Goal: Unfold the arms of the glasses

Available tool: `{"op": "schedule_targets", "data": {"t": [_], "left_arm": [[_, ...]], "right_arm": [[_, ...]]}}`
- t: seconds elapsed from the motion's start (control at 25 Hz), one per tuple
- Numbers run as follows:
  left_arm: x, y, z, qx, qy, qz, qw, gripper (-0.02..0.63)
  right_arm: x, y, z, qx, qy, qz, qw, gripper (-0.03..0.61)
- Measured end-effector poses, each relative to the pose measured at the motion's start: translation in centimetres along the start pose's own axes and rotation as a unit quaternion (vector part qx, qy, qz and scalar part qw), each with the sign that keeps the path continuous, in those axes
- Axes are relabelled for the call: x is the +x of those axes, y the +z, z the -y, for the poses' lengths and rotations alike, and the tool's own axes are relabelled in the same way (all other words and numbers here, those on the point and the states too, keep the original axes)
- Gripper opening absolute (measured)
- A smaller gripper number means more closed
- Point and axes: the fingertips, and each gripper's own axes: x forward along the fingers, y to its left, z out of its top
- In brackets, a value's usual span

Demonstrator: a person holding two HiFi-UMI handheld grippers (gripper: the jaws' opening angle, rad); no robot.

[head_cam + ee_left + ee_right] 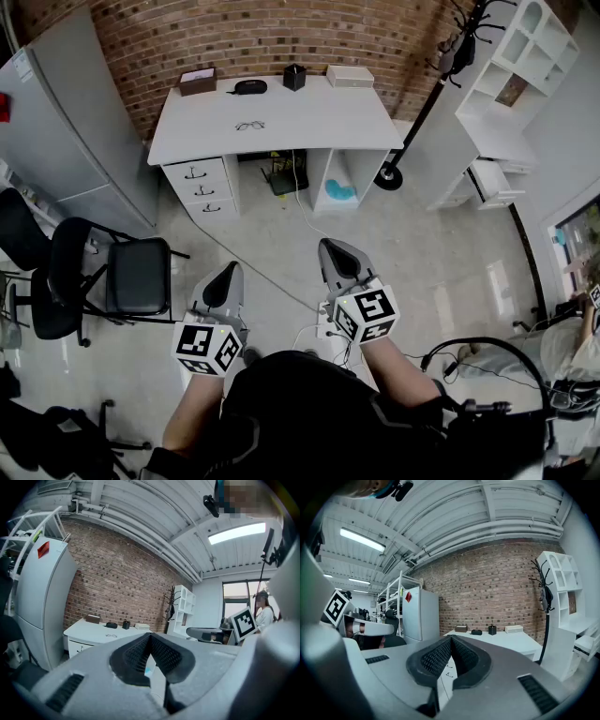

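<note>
Not started: left gripper [223, 279] and right gripper [336, 251] jaws pressed together, empty, well apart from desk [309, 122]; glasses [250, 126] on desk, next step closer

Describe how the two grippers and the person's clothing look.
The left gripper and right gripper have smooth, light-grey tapered shells with black, grid-textured pads. Each carries a white cube with black square markers. The person wears a black top, and the forearms have no sleeves.
</note>
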Motion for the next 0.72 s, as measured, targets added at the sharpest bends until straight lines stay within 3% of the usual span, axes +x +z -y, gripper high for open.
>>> {"op": "schedule_targets", "data": {"t": [0.48,0.72], "left_arm": [[-1.0,0.1,-0.3,-0.002,0.002,-0.003,1.0000,0.006],[-1.2,0.5,-0.6,-0.003,0.000,0.005,1.0000,0.006]], "right_arm": [[-0.2,0.5,-1.0,0.008,-0.005,0.003,1.000,0.008],[0.2,1.0,-2.5,0.001,0.019,0.015,1.000,0.008]]}}
